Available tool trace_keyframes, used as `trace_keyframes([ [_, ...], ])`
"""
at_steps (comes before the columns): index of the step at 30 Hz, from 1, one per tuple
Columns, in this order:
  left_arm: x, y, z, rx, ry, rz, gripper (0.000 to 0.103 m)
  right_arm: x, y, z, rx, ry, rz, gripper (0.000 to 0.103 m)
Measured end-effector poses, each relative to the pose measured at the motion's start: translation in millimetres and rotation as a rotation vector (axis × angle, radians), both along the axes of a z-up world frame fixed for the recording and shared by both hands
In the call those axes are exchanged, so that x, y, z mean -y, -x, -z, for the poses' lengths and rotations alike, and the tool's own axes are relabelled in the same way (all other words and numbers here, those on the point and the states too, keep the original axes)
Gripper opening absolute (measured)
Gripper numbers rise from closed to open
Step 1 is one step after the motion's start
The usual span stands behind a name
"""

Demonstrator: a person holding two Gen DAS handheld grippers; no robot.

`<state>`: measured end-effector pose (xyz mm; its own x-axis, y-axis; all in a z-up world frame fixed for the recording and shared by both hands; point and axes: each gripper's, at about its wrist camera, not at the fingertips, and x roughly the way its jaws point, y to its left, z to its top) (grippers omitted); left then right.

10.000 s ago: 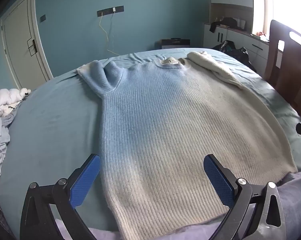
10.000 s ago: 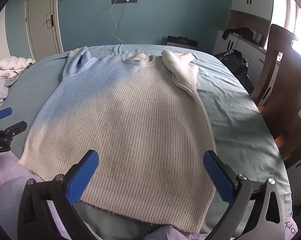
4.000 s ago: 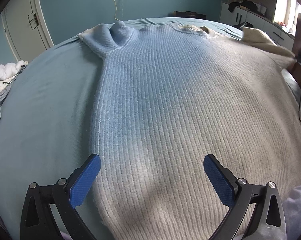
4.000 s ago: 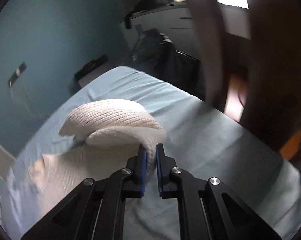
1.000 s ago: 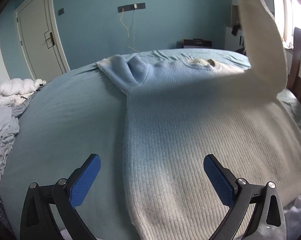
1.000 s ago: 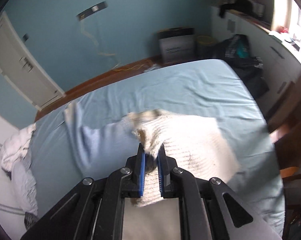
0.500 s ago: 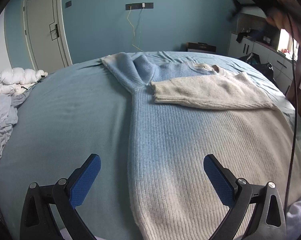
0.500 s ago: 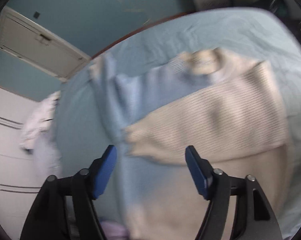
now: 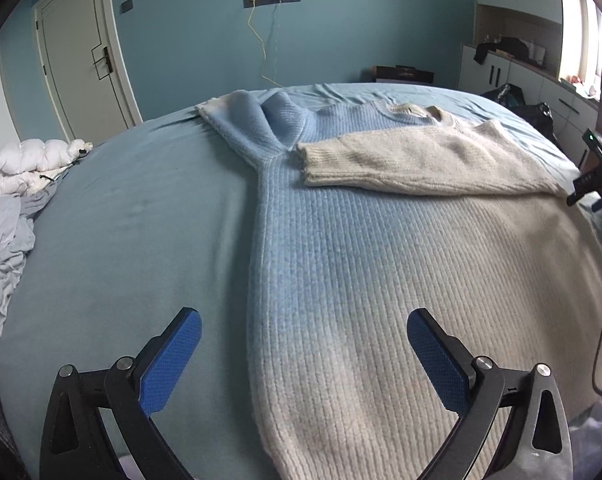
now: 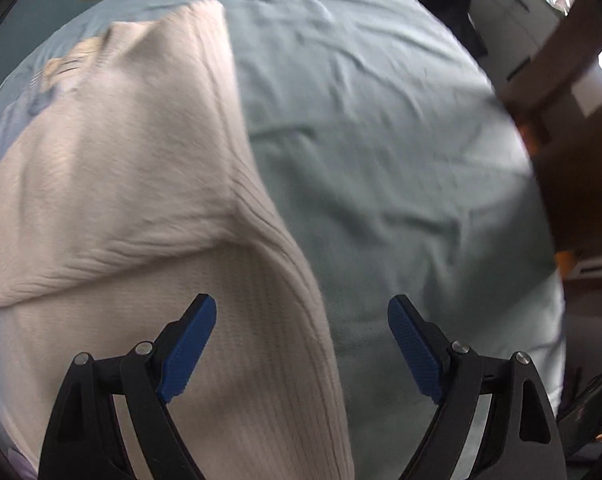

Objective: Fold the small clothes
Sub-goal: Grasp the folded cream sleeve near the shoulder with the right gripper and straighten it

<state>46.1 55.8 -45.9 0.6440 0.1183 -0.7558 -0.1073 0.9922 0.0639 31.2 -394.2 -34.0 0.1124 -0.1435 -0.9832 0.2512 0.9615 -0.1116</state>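
Sweater (image 9: 381, 264), a ribbed knit that shades from pale blue at one side to cream at the other, lies flat on the bed (image 9: 141, 220) with its collar at the far end. Its cream sleeve (image 9: 413, 164) is folded across the chest, cuff ending just short of the blue side seam, while the blue sleeve (image 9: 257, 128) sits bunched beside the far shoulder, partly off the body and onto the sheet. The blue side edge runs straight down the bed toward the left gripper (image 9: 303, 354), which hovers above the near hem with its jaws spread wide and nothing between the pads. From the right wrist view the cream side edge (image 10: 301, 280) curves down between the fingers of the right gripper (image 10: 301, 344); its jaws are closing slightly from wide, with the sweater's edge below the gap but not pinched by either pad. Bare blue-green sheet spreads broadly on both sides of the garment, giving free space along each long edge. Rumpled bedding (image 9: 5, 232) crowds the bed's left edge, and a dark wooden chair (image 10: 573, 128) stands close by the right edge.
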Motion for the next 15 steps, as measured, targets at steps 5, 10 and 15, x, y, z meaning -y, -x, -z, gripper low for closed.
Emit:
trace_keyframes([
  [5,1.8,-0.8,5.4,-0.017,-0.016,0.008,0.103,18.1,7.3,6.0,0.149,-0.151,0.043,0.007],
  [10,-0.8,-2.9,5.7,-0.022,-0.021,-0.003,0.103,17.2,9.7,-6.9,0.219,0.012,0.090,0.005],
  [15,-7.2,-0.7,1.8,-0.012,-0.009,-0.019,0.103,20.5,7.7,7.9,0.206,0.051,0.122,0.005],
])
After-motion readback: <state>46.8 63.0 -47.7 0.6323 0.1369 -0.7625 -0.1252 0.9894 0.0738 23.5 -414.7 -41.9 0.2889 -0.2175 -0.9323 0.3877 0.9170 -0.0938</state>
